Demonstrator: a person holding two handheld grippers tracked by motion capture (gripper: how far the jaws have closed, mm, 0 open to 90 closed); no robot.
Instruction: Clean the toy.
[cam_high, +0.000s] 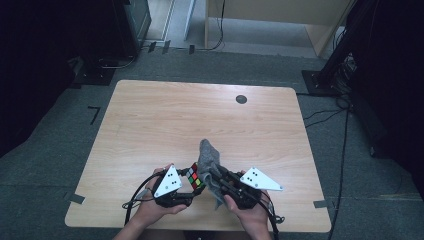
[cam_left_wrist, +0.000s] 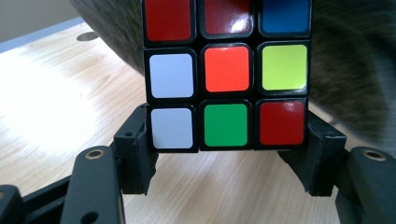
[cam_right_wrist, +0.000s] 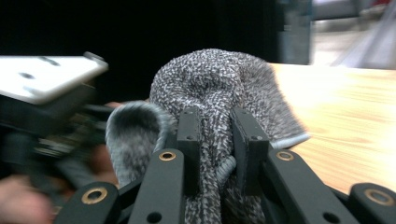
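Note:
A colour-tiled puzzle cube (cam_high: 195, 176) is held above the near middle of the wooden table (cam_high: 150, 120). My left gripper (cam_high: 190, 192) is shut on the cube; in the left gripper view both black jaws clamp the bottom row of the cube (cam_left_wrist: 226, 70). A grey knitted cloth (cam_high: 209, 162) hangs bunched against the cube's right side. My right gripper (cam_high: 220, 182) is shut on the cloth, and in the right gripper view the cloth (cam_right_wrist: 219, 84) bulges out above the pinching jaws (cam_right_wrist: 215, 135). The cloth (cam_left_wrist: 355, 70) lies behind the cube in the left gripper view.
A small dark round disc (cam_high: 241, 99) sits in the tabletop at the far right. Cables trail from both grippers over the near edge. Dark stands and a wooden cabinet (cam_high: 280, 15) rise beyond the table on grey carpet.

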